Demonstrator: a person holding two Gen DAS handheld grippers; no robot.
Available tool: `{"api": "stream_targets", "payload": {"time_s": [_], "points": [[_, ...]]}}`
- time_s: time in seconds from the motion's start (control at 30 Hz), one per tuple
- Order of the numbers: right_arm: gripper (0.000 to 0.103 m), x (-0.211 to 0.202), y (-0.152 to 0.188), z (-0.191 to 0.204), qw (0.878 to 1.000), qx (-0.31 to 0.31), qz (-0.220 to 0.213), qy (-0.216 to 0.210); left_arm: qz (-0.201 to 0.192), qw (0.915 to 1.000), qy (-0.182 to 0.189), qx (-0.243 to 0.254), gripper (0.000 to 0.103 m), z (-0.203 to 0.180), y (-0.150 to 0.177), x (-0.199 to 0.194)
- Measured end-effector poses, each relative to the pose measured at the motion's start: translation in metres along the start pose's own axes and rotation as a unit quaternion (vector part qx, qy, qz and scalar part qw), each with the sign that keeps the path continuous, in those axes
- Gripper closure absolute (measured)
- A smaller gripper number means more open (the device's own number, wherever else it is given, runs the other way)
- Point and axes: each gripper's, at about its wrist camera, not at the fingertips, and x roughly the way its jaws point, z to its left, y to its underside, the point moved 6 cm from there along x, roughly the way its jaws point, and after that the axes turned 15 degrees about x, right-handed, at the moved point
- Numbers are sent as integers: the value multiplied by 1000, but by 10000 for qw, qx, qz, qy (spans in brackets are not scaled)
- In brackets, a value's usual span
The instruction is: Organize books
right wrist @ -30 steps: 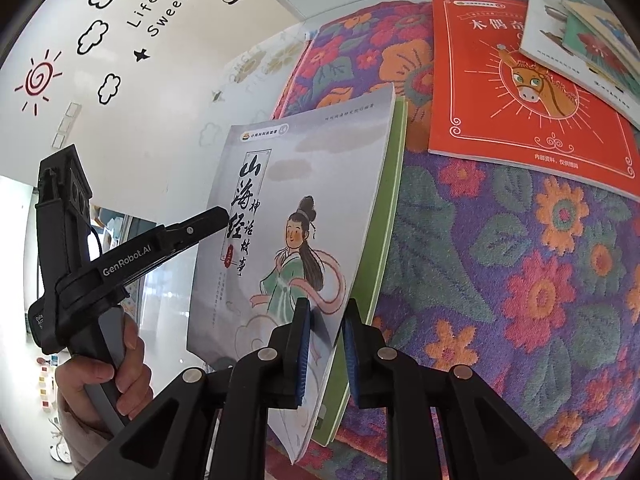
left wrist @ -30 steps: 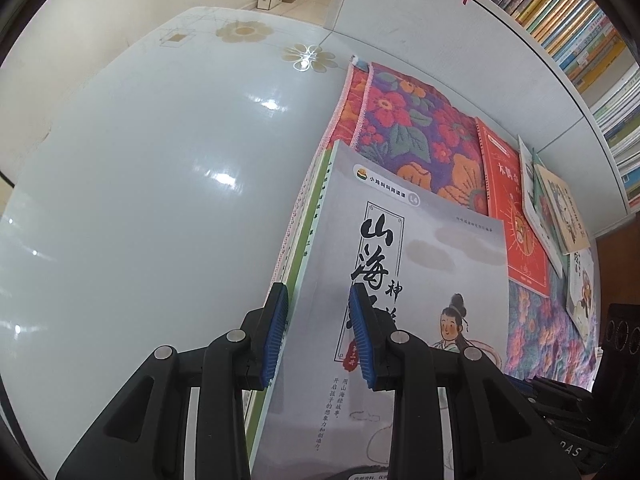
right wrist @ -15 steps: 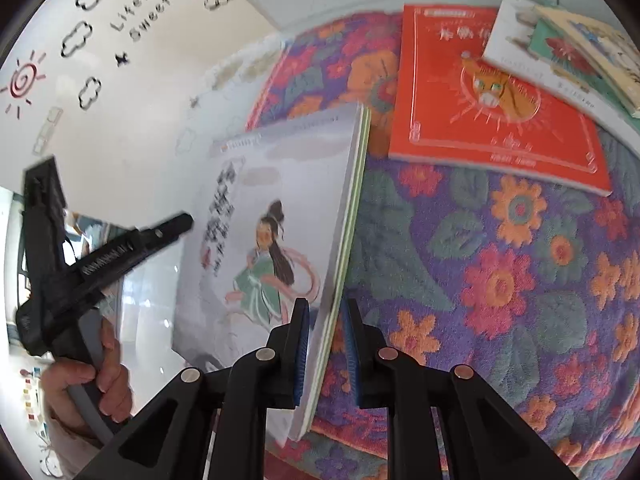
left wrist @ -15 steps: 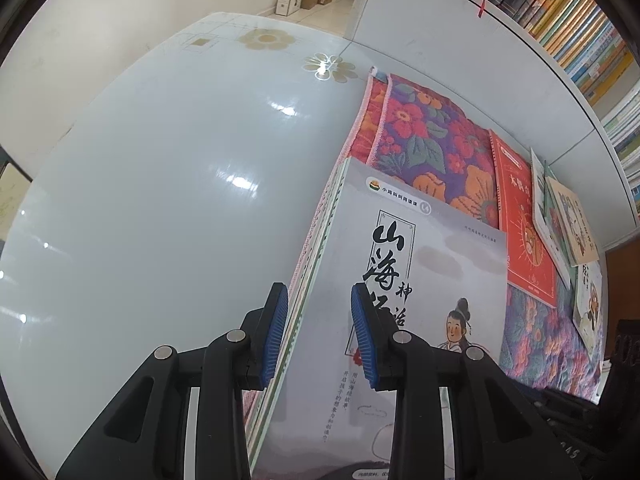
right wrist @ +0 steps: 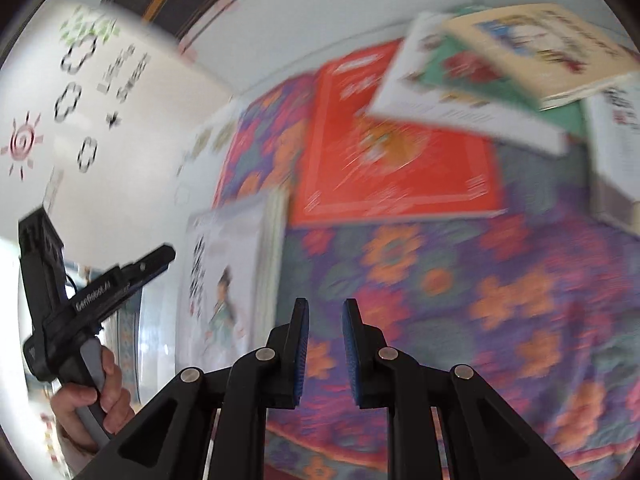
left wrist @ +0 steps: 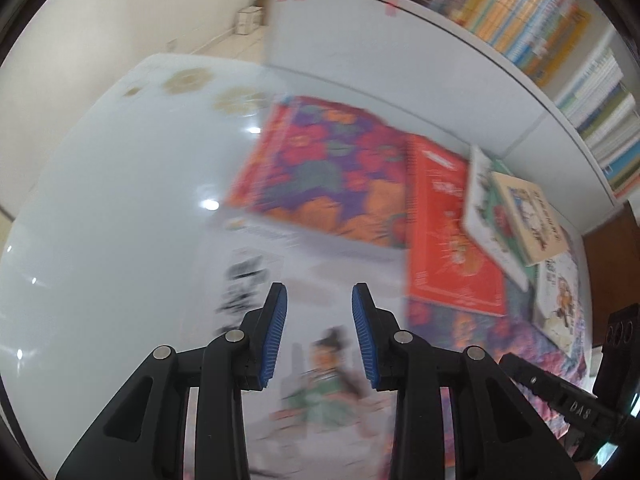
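Both pairs of tongs are parted and carry nothing: the left tongs (left wrist: 319, 336) hang above the grey book (left wrist: 280, 320) with their pads wide apart, and the right tongs (right wrist: 323, 350) hover over the flowered cloth (right wrist: 460, 280) with a clear gap between the pads. The grey book, its cover showing a figure in green, lies flat at the cloth's left edge, next to the bare white table (left wrist: 100, 220); a green-edged book seems to lie under it, though blur makes this hard to confirm. That spot looks like the start of a pile, kept at one end so the rest can be gathered onto it. The red book (right wrist: 400, 152) lies flat just beside it, further along the cloth, and a white-and-green book (right wrist: 460, 96) leans over its far corner with a cream book (right wrist: 540, 52) on top. Another pale book (left wrist: 560, 300) lies beyond those. Judging by the layout, the red book is the likely next pick, being nearest and mostly uncovered.
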Motion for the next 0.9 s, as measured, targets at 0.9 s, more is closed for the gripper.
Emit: {"api": "stream_targets", "payload": {"time_s": [0.9], "points": [[74, -58, -160, -158, 9684, 1869, -1453, -787, 148, 9579, 1425, 2487, 70, -281, -209, 209]]}}
